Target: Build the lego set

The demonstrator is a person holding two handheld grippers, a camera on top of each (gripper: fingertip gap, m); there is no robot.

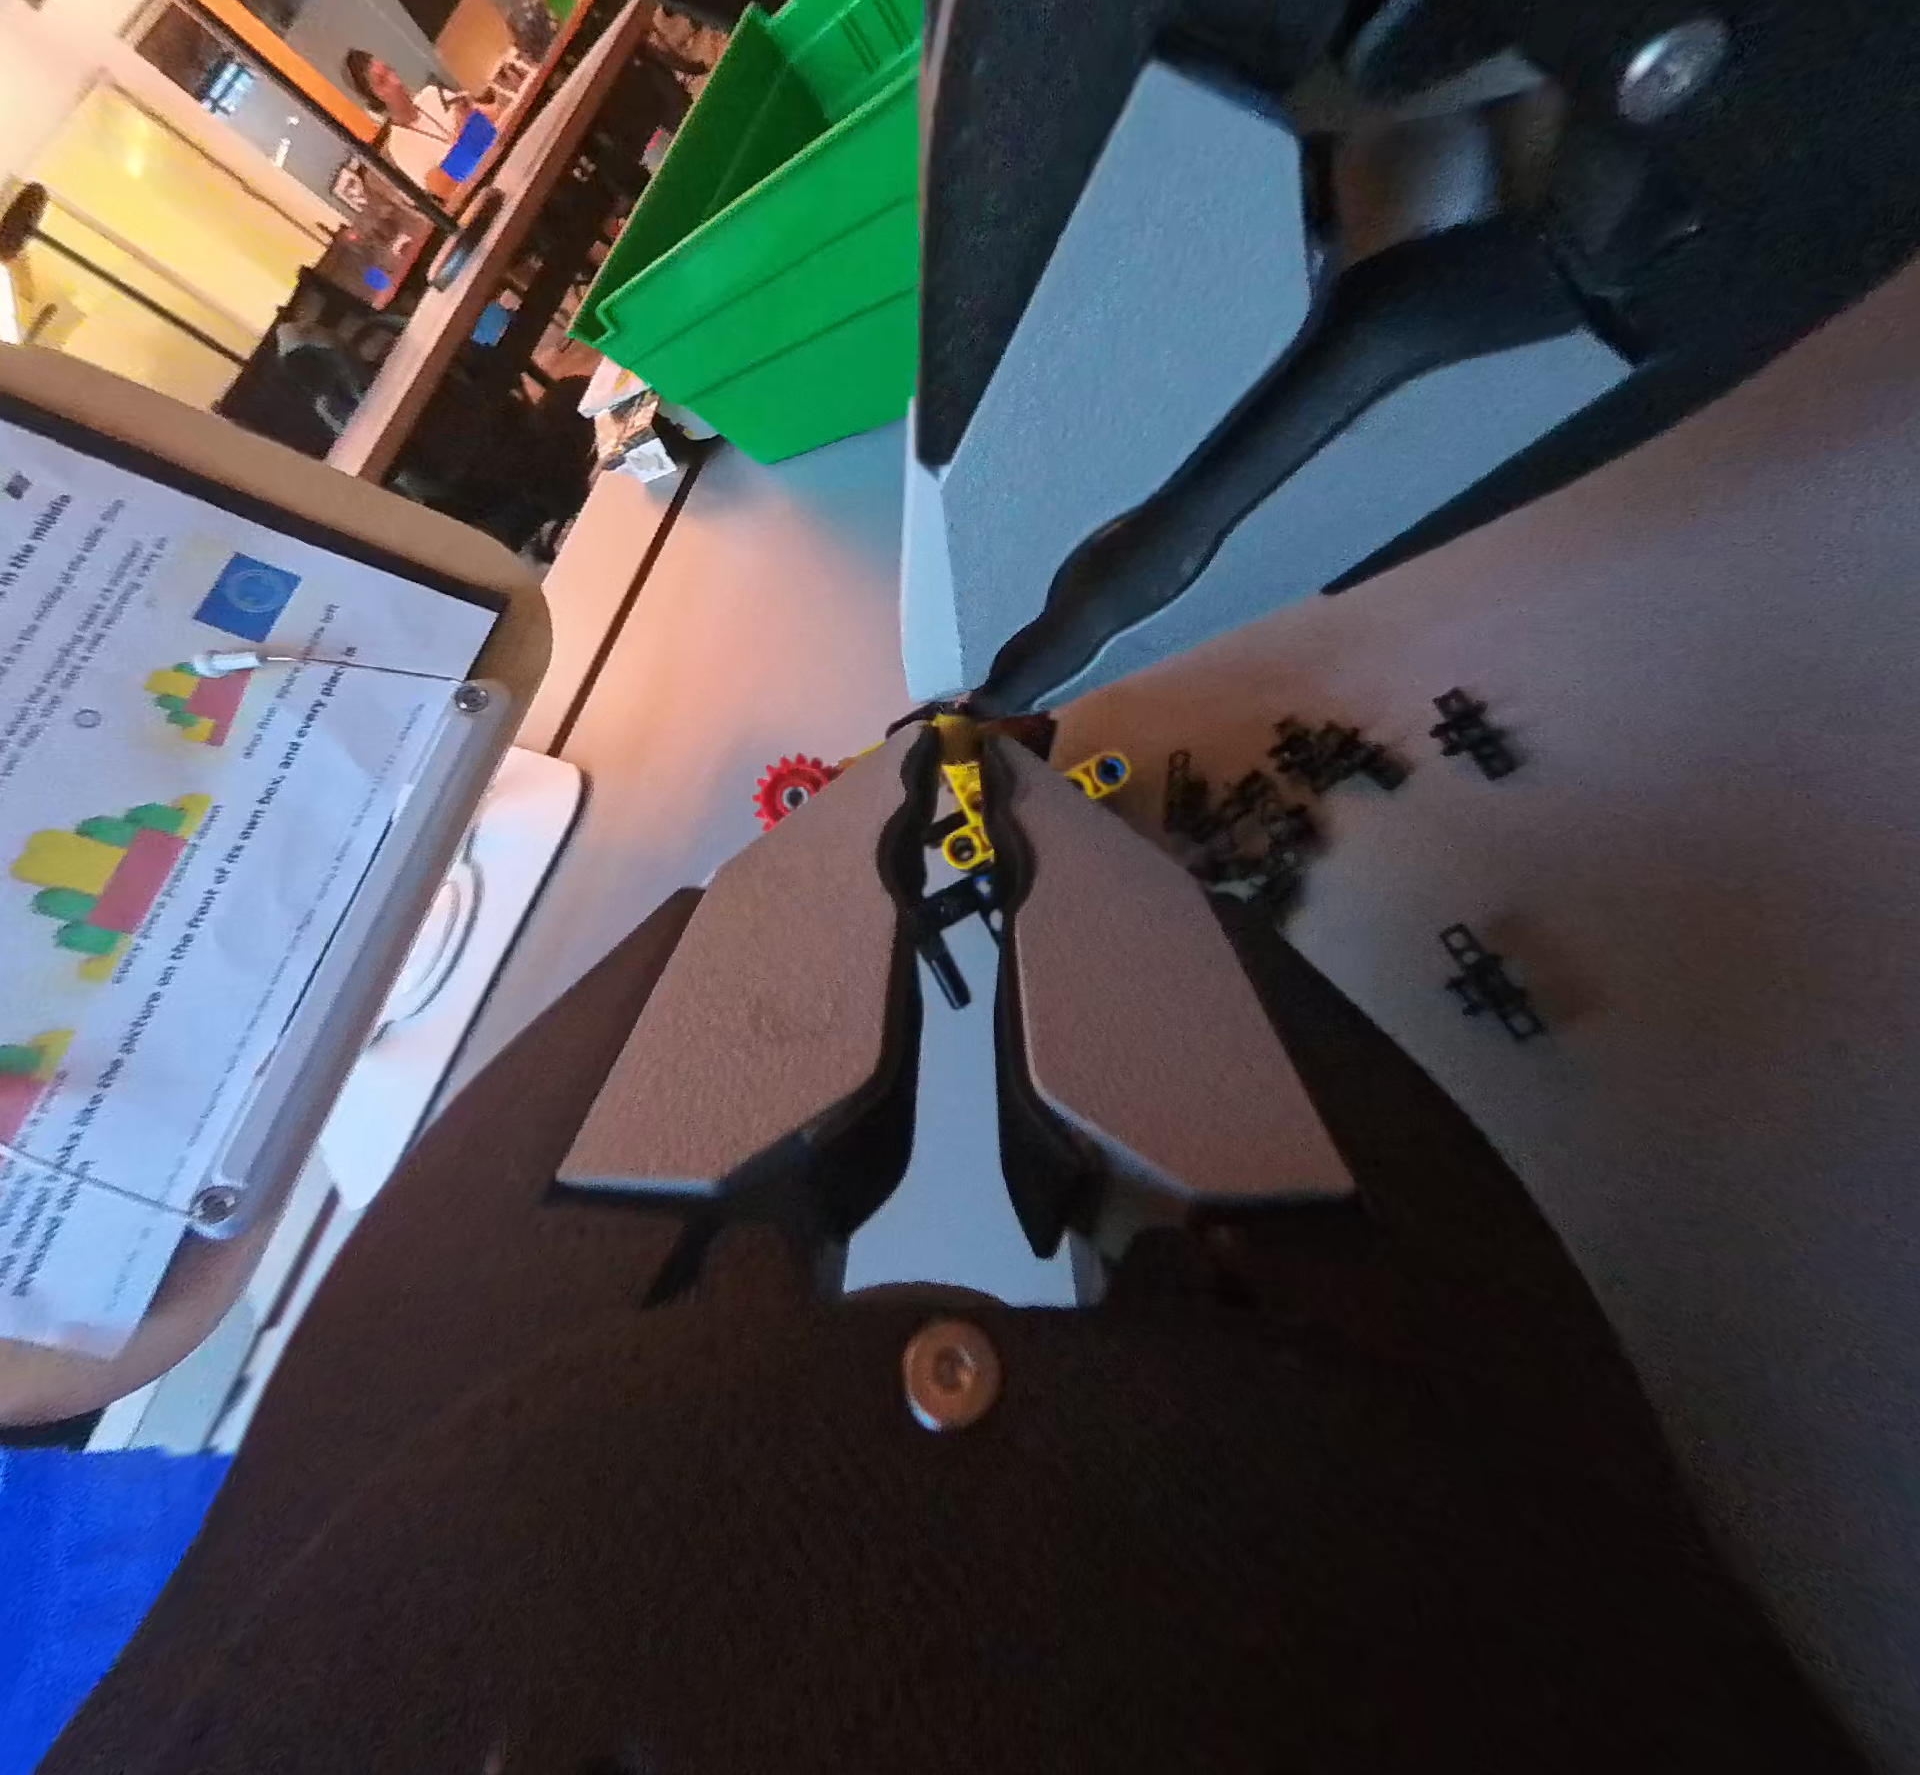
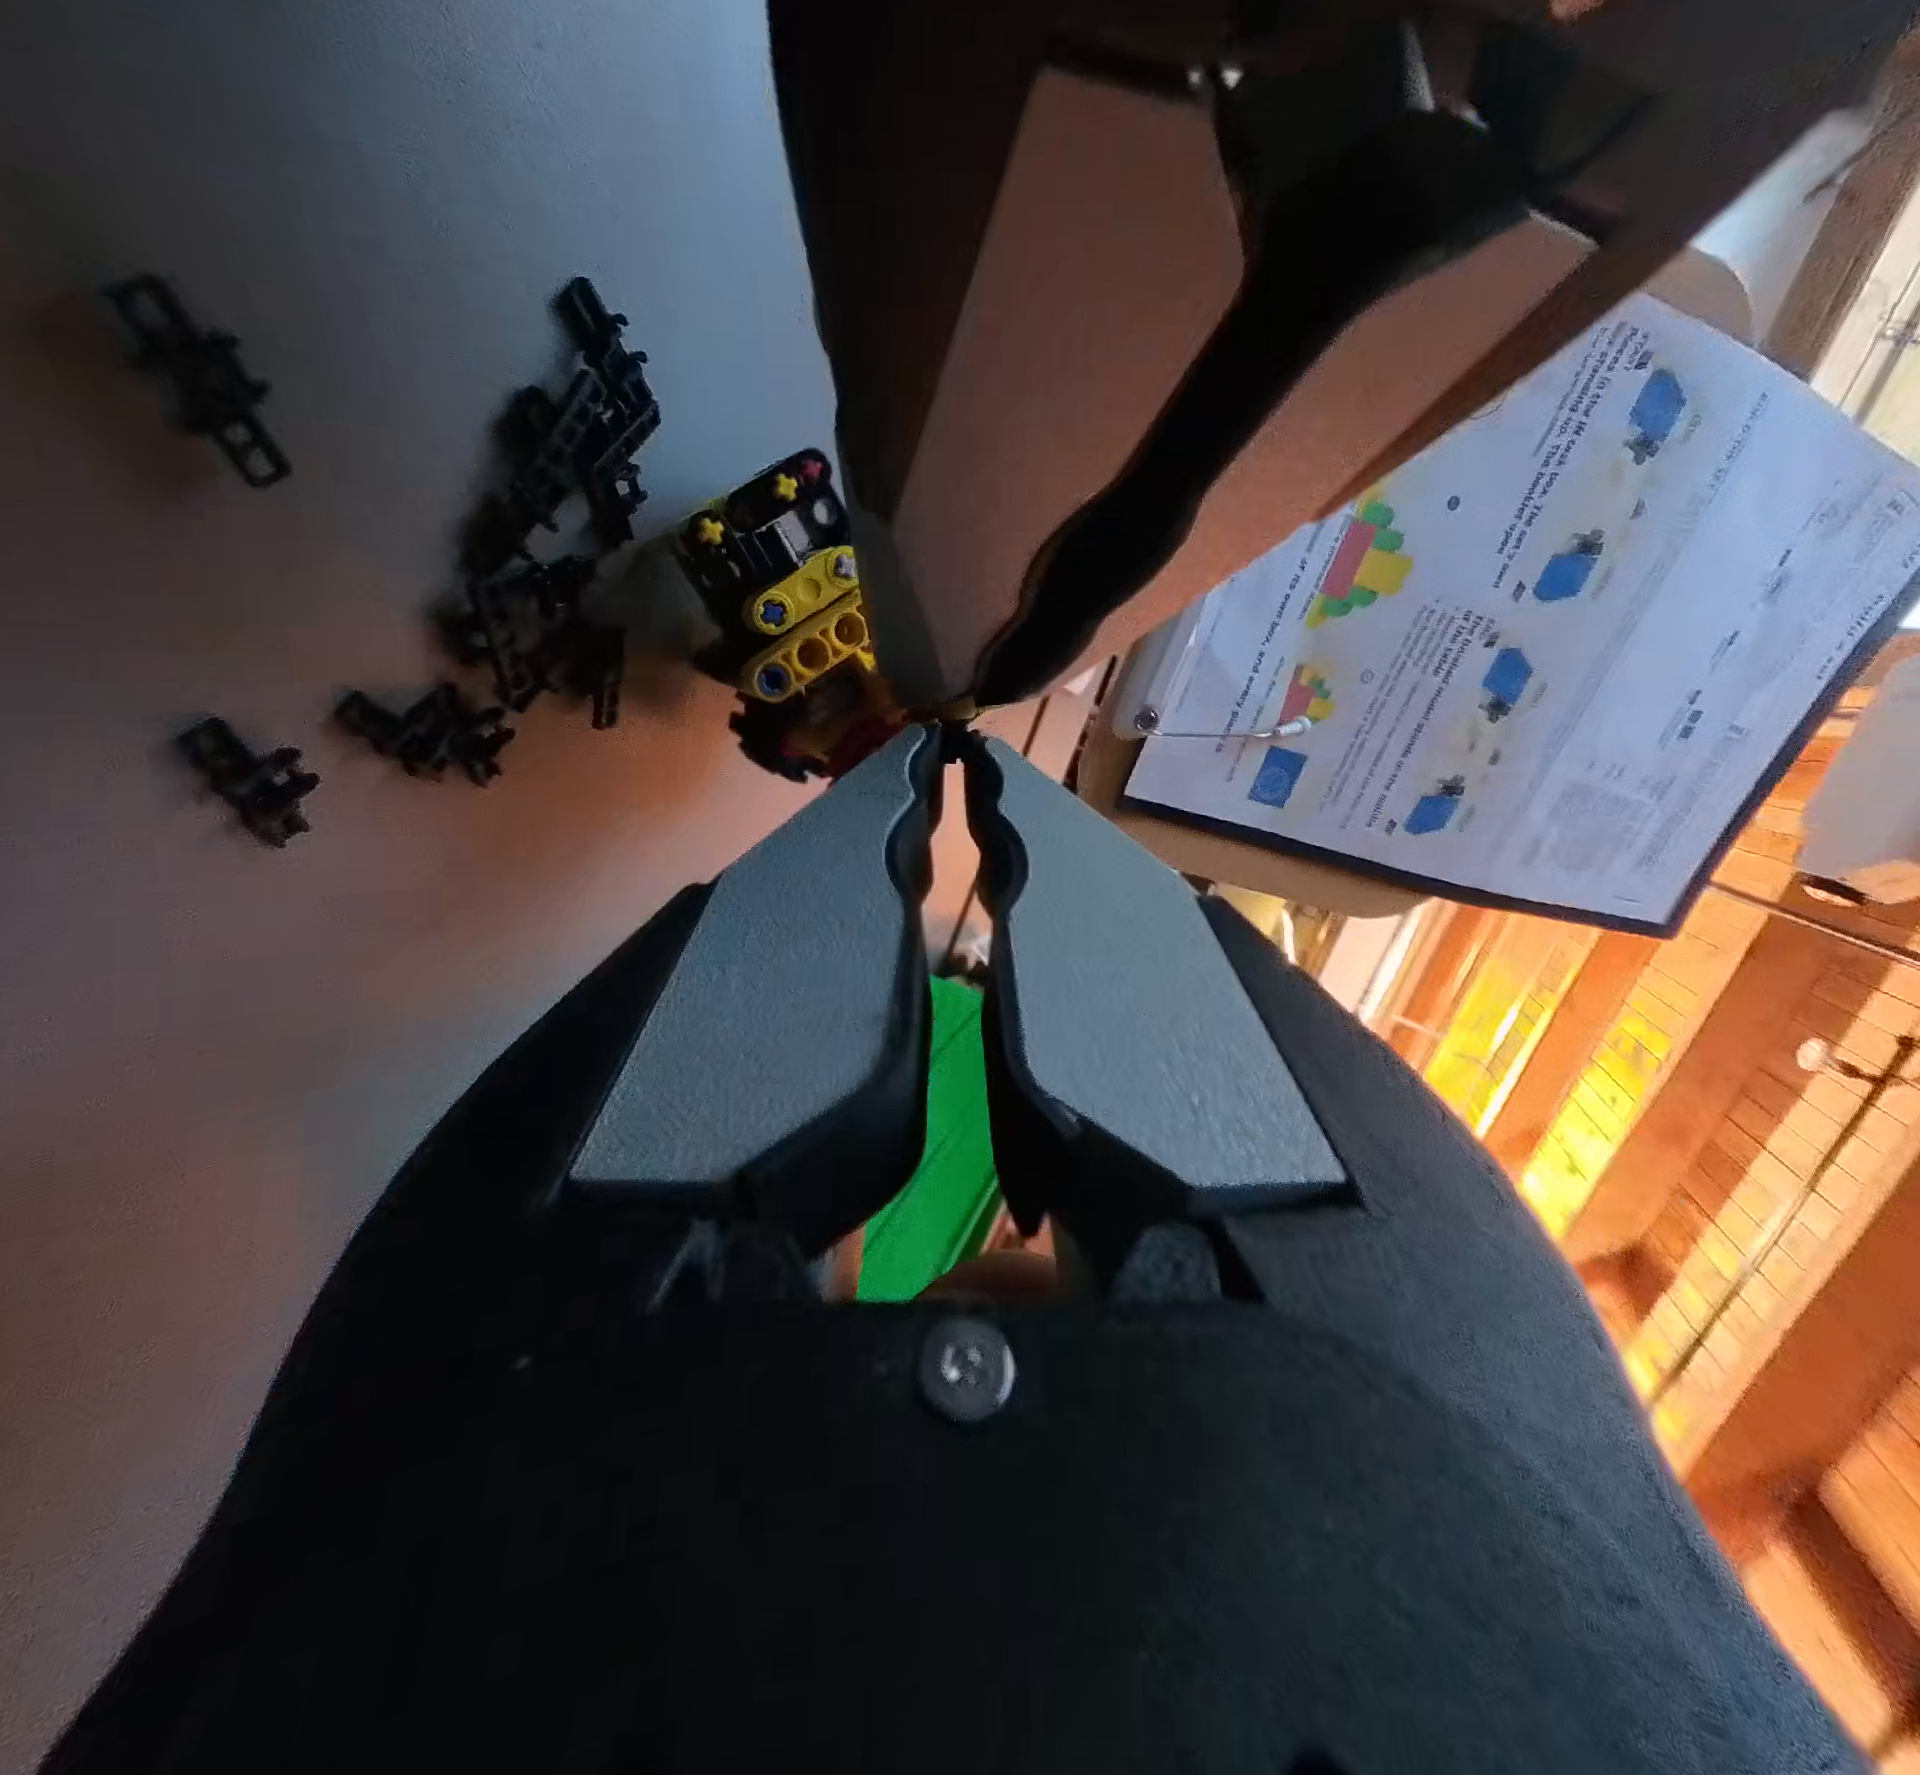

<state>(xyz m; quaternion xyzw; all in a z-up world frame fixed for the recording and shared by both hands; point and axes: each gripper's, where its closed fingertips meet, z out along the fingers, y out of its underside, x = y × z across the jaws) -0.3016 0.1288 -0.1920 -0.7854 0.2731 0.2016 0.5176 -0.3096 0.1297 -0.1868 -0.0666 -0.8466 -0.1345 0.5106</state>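
Note:
In the left wrist view my left gripper (image 1: pixel 956 759) is shut on a small yellow lego beam (image 1: pixel 966 790) with black pins (image 1: pixel 951 925) that sits between its fingers. My right gripper (image 1: pixel 966 702) comes in from above, tip to tip, and pinches the beam's far end. In the right wrist view my right gripper (image 2: pixel 951 743) is shut on that small yellow and black end (image 2: pixel 951 715), with the left gripper (image 2: pixel 951 697) opposite. A partly built yellow and black model (image 2: pixel 779 572) lies on the table just behind the tips. Both grippers are held above the table.
Several black chain links (image 1: pixel 1247 811) (image 2: pixel 561 520) lie scattered on the table (image 1: pixel 1662 790). A red gear (image 1: pixel 795 790) lies near the model. Green bins (image 1: pixel 779 219) stand at the back. A clipboard with an instruction sheet (image 1: pixel 208 790) (image 2: pixel 1507 634) stands beside the work spot. Only a small space, under 4 cm, lies between the two pairs of fingers.

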